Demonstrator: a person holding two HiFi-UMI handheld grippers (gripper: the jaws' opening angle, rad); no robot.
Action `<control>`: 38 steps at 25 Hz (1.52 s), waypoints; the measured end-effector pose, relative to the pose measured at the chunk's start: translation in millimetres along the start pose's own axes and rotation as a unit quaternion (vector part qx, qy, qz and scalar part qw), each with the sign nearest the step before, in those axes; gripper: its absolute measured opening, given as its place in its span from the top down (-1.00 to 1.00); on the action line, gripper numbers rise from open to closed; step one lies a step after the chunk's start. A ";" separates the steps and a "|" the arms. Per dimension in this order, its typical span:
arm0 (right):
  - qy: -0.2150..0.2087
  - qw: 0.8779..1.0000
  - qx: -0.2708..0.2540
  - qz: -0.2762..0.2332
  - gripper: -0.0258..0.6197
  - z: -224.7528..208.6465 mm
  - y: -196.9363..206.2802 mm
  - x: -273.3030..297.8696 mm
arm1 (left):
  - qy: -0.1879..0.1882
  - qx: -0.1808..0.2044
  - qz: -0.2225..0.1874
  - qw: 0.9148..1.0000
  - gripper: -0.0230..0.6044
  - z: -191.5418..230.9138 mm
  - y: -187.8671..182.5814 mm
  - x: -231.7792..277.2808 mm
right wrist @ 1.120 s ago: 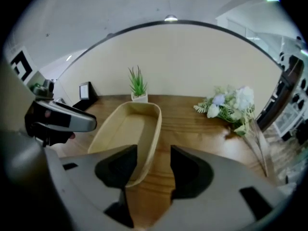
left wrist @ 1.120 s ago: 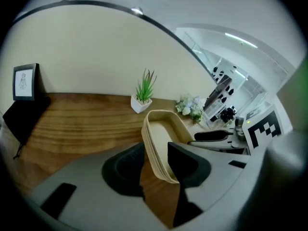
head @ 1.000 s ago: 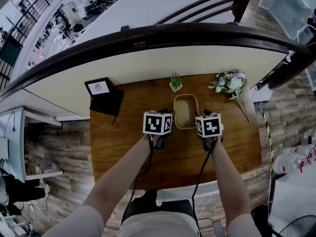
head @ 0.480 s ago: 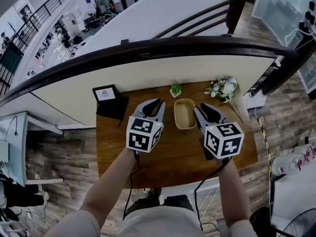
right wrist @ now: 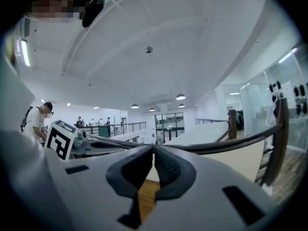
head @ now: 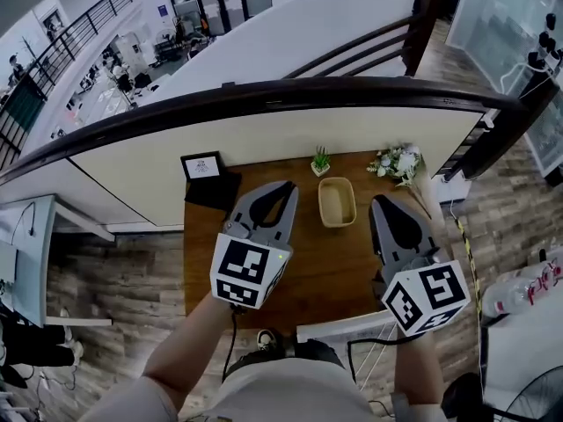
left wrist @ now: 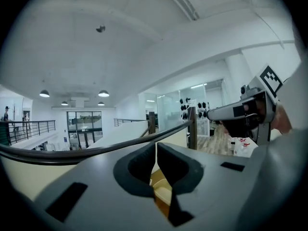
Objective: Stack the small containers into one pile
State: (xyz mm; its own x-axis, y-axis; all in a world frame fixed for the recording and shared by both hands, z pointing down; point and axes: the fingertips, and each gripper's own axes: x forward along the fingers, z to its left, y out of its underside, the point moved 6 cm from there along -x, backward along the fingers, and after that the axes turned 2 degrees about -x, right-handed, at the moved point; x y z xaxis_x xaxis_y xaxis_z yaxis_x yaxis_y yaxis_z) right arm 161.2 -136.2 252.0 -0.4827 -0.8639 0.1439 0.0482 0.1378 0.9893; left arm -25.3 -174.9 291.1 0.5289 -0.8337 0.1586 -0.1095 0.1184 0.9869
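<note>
MEZZANINE WORKBENCH: I hold both grippers high over the wooden table (head: 308, 275), pointing almost level. My left gripper (head: 284, 189) has just closed its jaws, pads together with nothing between them; my right gripper (head: 379, 202) has done the same and is empty too. The tan containers (head: 337, 202) sit at the table's far middle, apparently already one nested pile, apart from both grippers.

The risk I see is a careless swing back down knocking the pile into the small potted plant (head: 321, 161) just behind it or the flower bunch (head: 395, 162) nearby. The near tabletop offers open room. The dark handrail (head: 264, 95) bounds the far side, and a black sign stand (head: 203, 167) takes the far left corner.
</note>
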 end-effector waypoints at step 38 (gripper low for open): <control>-0.021 1.000 0.006 -0.018 0.91 95.6 2.4 -107.5 | 0.019 -0.004 0.020 1.000 0.90 -41.5 10.0 -135.3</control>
State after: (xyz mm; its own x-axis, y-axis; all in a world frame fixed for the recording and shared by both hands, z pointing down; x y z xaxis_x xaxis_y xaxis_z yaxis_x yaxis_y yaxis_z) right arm 129.6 3.3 236.5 -0.5210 -0.8469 0.1064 0.0198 0.1126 0.9934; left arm -63.0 -38.6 280.6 0.5551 -0.8075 0.1996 -0.1253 0.1560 0.9798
